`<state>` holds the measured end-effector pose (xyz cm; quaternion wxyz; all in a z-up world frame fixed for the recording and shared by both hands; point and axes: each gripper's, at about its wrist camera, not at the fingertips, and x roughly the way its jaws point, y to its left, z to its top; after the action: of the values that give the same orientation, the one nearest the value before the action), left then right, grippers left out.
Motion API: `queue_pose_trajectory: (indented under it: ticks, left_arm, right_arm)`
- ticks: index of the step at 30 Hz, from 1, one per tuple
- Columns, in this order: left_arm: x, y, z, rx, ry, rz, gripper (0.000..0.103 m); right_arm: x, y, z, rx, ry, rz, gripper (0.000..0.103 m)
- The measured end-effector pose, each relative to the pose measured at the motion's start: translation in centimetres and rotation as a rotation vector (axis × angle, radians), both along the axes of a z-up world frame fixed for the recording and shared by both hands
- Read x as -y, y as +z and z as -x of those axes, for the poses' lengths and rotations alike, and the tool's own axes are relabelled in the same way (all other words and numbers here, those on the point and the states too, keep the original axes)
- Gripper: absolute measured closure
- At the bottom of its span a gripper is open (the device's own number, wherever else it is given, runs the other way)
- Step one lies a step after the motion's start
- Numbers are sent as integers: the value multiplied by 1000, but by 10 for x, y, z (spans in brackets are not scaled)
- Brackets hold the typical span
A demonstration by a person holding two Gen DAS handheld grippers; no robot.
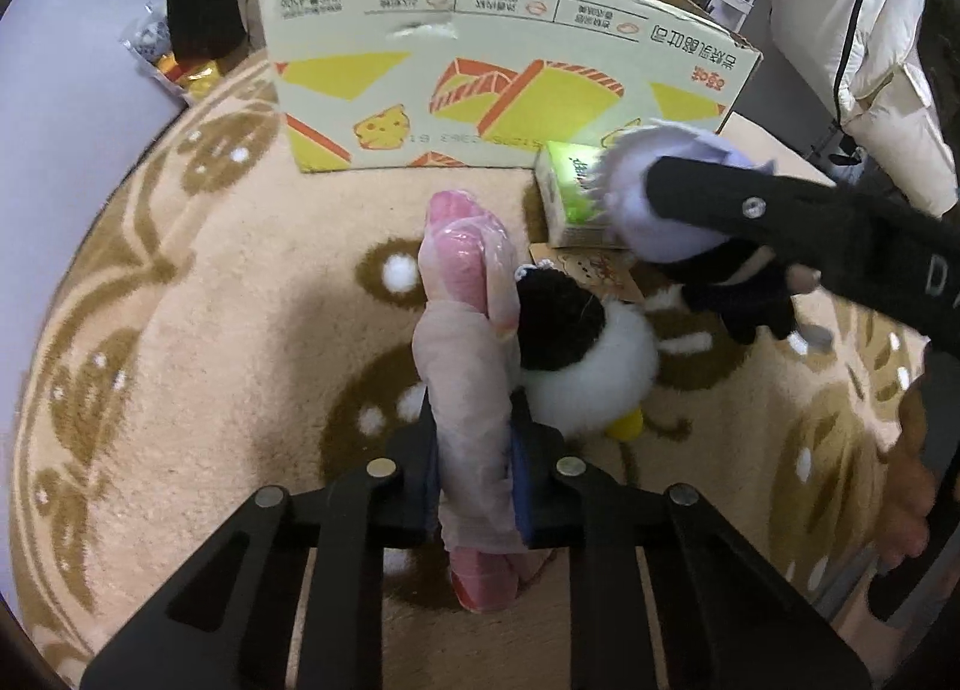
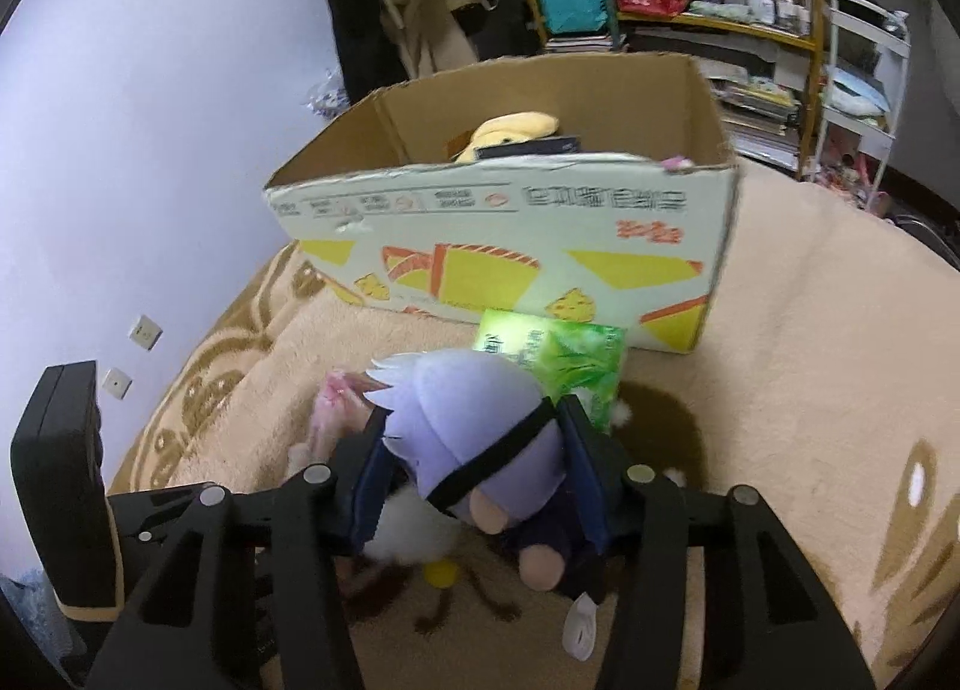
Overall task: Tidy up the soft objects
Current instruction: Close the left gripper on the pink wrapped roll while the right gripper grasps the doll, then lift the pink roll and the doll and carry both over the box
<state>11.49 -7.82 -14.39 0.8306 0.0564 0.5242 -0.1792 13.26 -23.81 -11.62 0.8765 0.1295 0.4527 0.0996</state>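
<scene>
We see the left gripper [image 1: 474, 486] held level, pointing toward the cardboard box [image 1: 504, 90], clamped on a pink plastic-wrapped roll [image 1: 465, 330] that runs lengthwise between its pads. The right gripper [image 2: 474, 480] comes in from the box's right-front side, angled down, pinching a purple-haired plush doll [image 2: 474, 426] by the head, lifted off the blanket [image 2: 780, 390]. A black & white plush [image 1: 576, 354] lies in front of the box, w/ a green tissue pack [image 1: 567, 192] against the box front.
</scene>
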Motion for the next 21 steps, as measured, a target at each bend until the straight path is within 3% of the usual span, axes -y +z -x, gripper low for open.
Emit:
queue_pose_trajectory:
  ticks: [9,21]
  left_arm:
    - [-14,6,2,-24,75,3,82]
    - [-18,21,10,68,98,-47,85]
  right_arm:
    - [20,4,11,-12,-63,-5,48]
    - [21,19,19,51,-97,66,48]
